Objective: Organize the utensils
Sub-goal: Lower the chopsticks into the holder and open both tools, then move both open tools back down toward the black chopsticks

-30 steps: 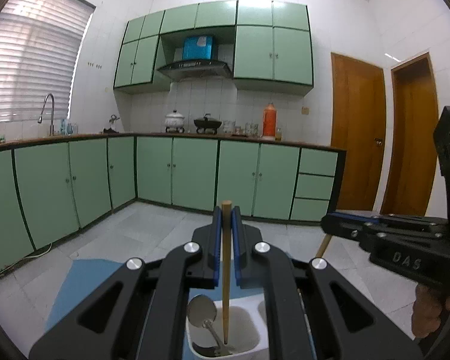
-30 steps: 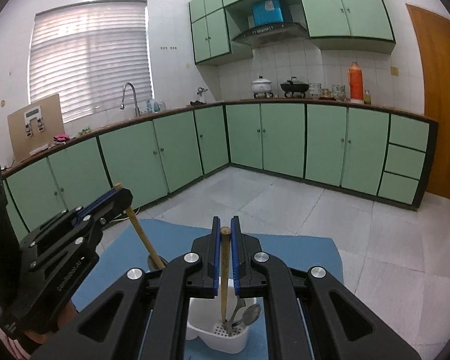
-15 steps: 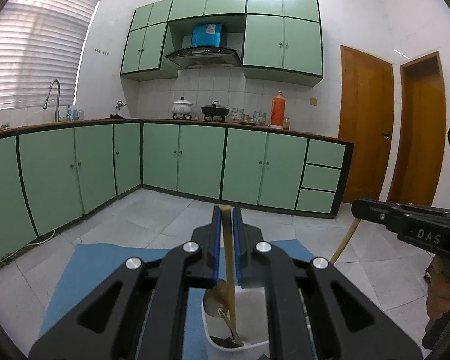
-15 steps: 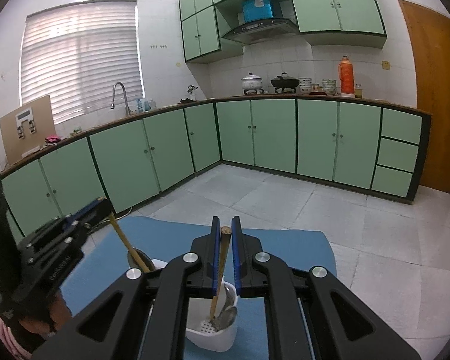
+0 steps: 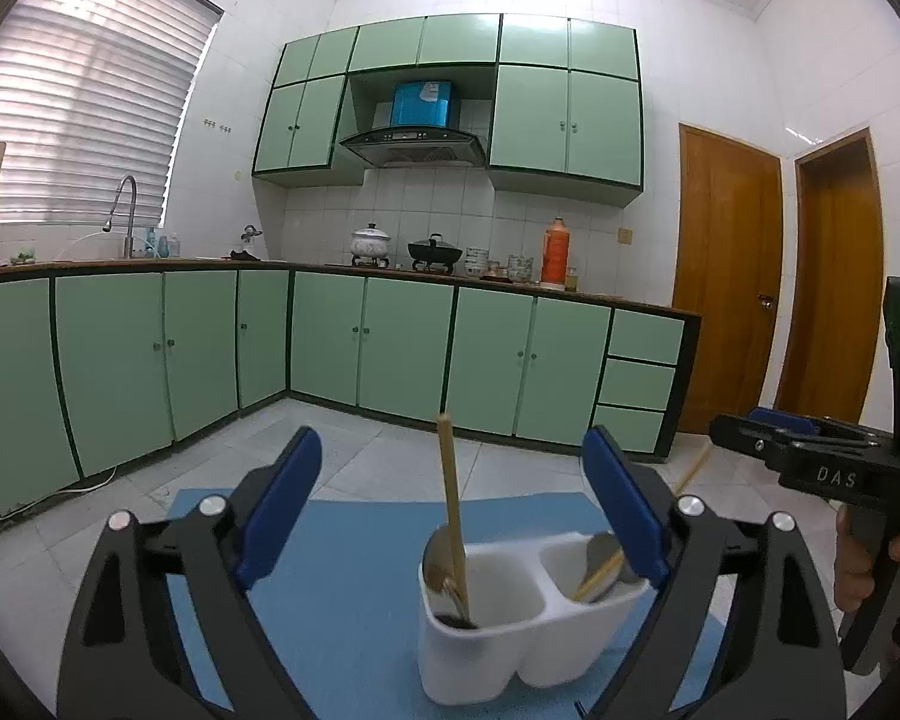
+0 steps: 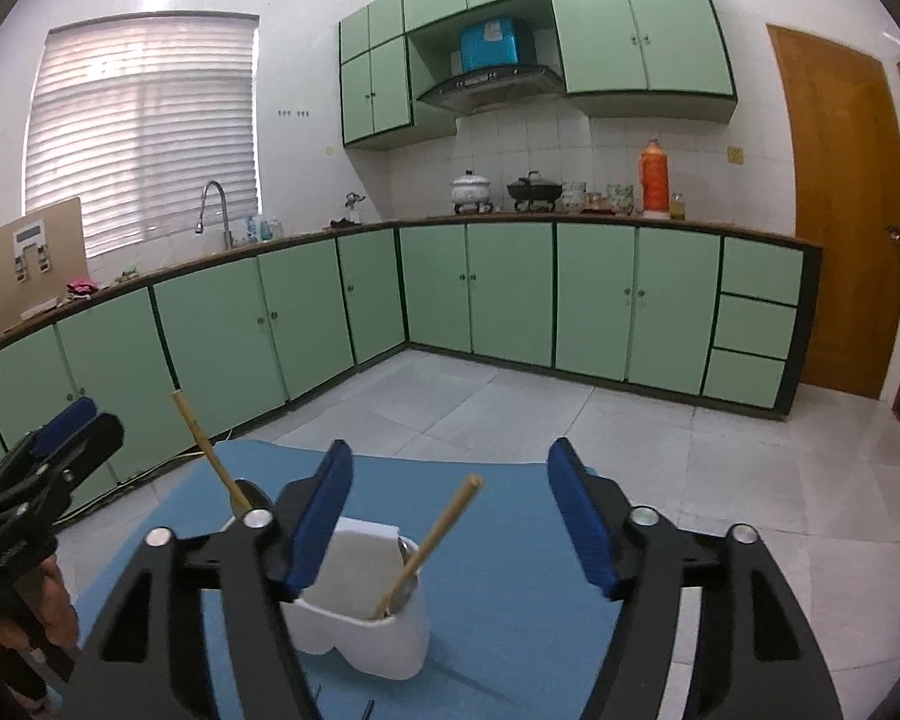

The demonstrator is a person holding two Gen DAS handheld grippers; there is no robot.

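Green cabinets (image 5: 402, 348) line white-tiled walls (blinds (image 6: 144, 132) glowing), pale floor (image 6: 720, 480) below.

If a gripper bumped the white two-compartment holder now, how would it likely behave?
The white holder looks like thin plastic, so it is probably light and would slide on the blue mat rather than resist. The chopsticks lean well above its rim, so a knock high up might tip it. The spoons low inside may steady it slightly.

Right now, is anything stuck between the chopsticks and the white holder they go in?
No. Both chopsticks already stand in the white two-compartment holder: one chopstick in one compartment, the other chopstick in the other. The left gripper and right gripper are opening around them, pads clear.
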